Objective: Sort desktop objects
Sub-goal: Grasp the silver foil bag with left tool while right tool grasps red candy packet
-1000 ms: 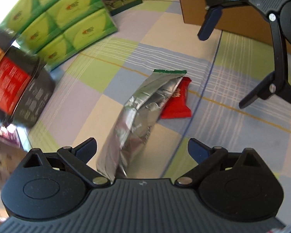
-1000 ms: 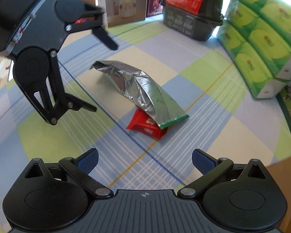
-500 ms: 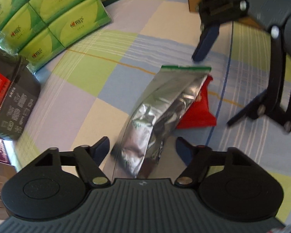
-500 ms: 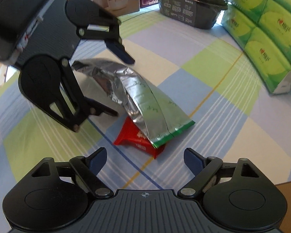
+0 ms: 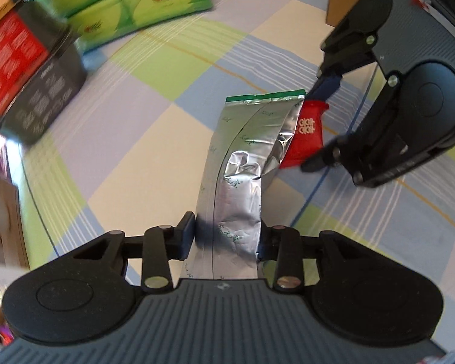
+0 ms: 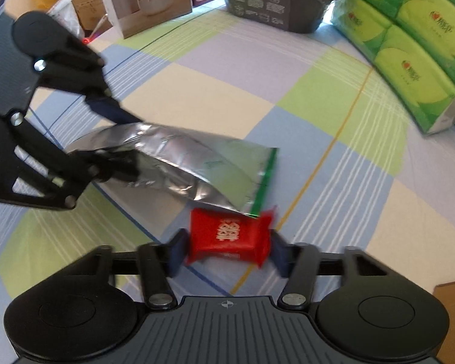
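Your checked tablecloth (image 6: 288,69) fills the view, green tissue packs (image 6: 409,39) stacked along its edge beside a dark box (image 6: 276,3). Your silver foil bag (image 5: 239,163) stretches across the middle, one end pinched tight in your left gripper (image 5: 227,236), fingers closed against its sides. Its green-edged far end overlaps the red candy packet (image 6: 230,236), and your right gripper (image 6: 227,247) has that packet squeezed between its narrowed fingers.
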